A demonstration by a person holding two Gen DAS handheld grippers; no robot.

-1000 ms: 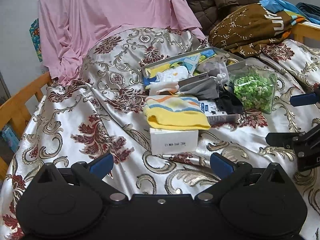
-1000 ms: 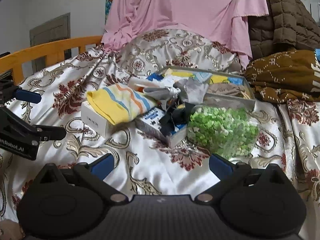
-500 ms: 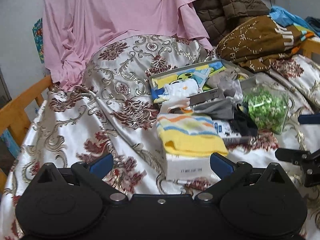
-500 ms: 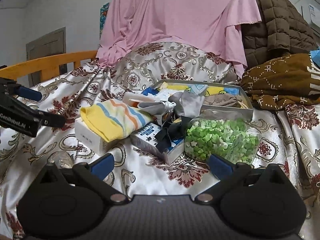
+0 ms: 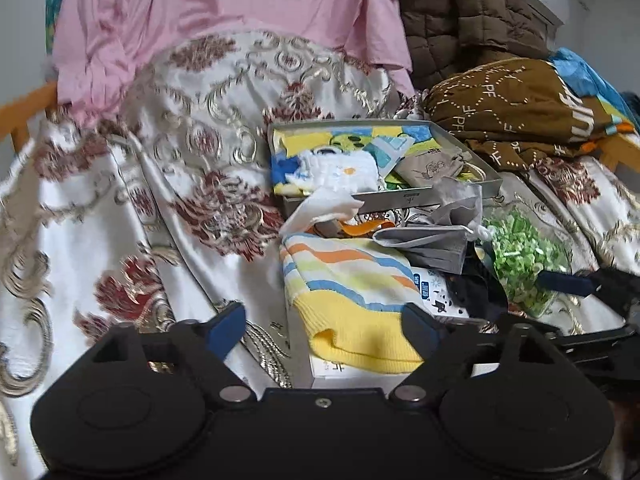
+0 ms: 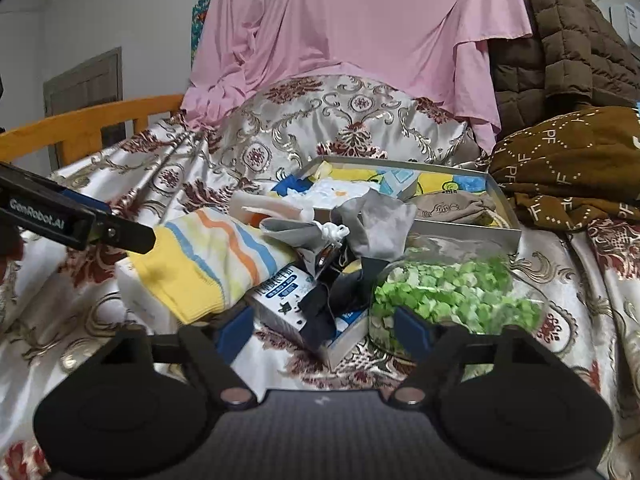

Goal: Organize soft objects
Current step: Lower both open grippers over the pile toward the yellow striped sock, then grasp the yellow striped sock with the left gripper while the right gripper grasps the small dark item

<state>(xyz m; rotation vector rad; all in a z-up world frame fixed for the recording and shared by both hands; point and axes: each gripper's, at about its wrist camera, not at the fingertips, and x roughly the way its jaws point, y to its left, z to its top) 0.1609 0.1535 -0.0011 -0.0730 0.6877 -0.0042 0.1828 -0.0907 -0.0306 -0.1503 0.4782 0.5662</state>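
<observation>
Left wrist: my left jaws (image 5: 322,330) closing, pads not yet pressing; sock (image 5: 352,296) between them, draped on a white box (image 5: 340,372) on the bed (image 5: 120,220). Risk: pinching box with sock. Box front cut off.

Right wrist: right jaws (image 6: 324,328) closing, empty, over black cloth (image 6: 320,312). Jar (image 6: 456,300) just beside; could knock it. Cloth's shape unclear.

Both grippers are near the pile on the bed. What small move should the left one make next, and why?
Probably ease the left gripper forward and close on the striped yellow cloth. Its jaws are closing, nothing is pinched yet, and the cloth's folded yellow edge lies between the fingers, on top of a white box.
</observation>
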